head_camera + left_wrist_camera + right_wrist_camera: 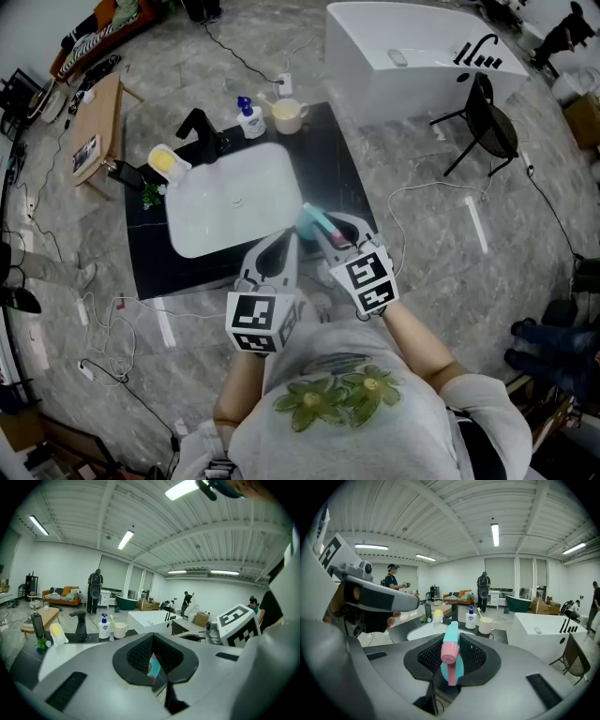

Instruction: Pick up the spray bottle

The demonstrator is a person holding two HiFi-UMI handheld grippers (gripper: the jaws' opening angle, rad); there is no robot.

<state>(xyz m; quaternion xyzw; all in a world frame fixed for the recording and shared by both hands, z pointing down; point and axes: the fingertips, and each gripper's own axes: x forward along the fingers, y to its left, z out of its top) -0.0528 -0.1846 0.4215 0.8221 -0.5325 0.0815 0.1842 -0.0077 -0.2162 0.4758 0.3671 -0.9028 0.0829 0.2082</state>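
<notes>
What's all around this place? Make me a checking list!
Surface: black counter holding a white sink.
Job's things: teal-and-pink spray bottle, gripped.
Clutter: soap pump, mug, black tap.
Grippers: right hand-held gripper shut on the spray bottle; left hand-held gripper jaws together, holding nothing.
Cables: white cables across the floor.
Surroundings: bathtub, black chair, wooden table.
</notes>
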